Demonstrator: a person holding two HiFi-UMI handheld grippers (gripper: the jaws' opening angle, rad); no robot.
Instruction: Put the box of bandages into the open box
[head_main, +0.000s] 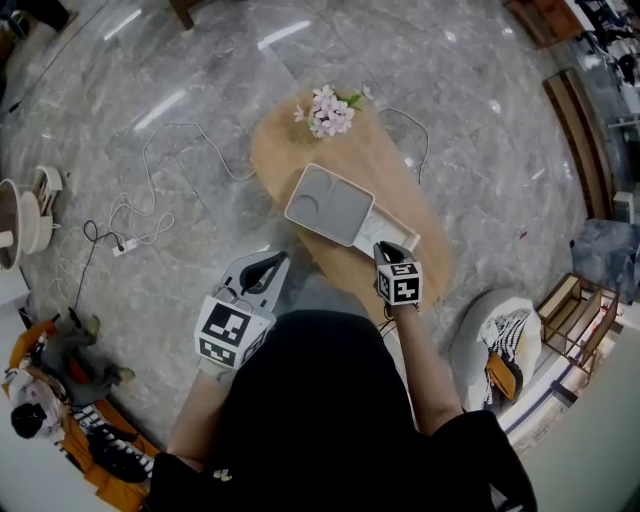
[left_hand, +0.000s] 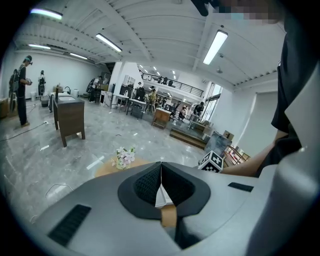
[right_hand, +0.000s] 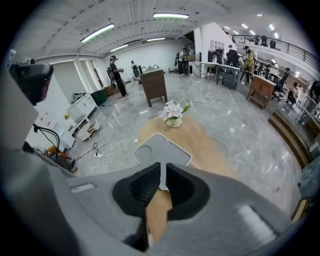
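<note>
The open white box (head_main: 392, 229) lies on the oval wooden table (head_main: 285, 150), its grey-lined lid (head_main: 328, 203) tilted up on the far side. The lid also shows in the right gripper view (right_hand: 161, 149). My right gripper (head_main: 394, 250) sits at the box's near right corner. Its jaws stand a thin slit apart (right_hand: 160, 176), with the box's white rim showing in the slit; whether they pinch it I cannot tell. My left gripper (head_main: 270, 265) hovers off the table's left edge, shut and empty (left_hand: 161, 172). No box of bandages shows in any view.
A small vase of pink flowers (head_main: 330, 112) stands at the table's far end. A white cable (head_main: 170, 165) and a power strip (head_main: 125, 247) lie on the marble floor to the left. A white stool (head_main: 498, 345) and a wooden rack (head_main: 578, 318) stand to the right.
</note>
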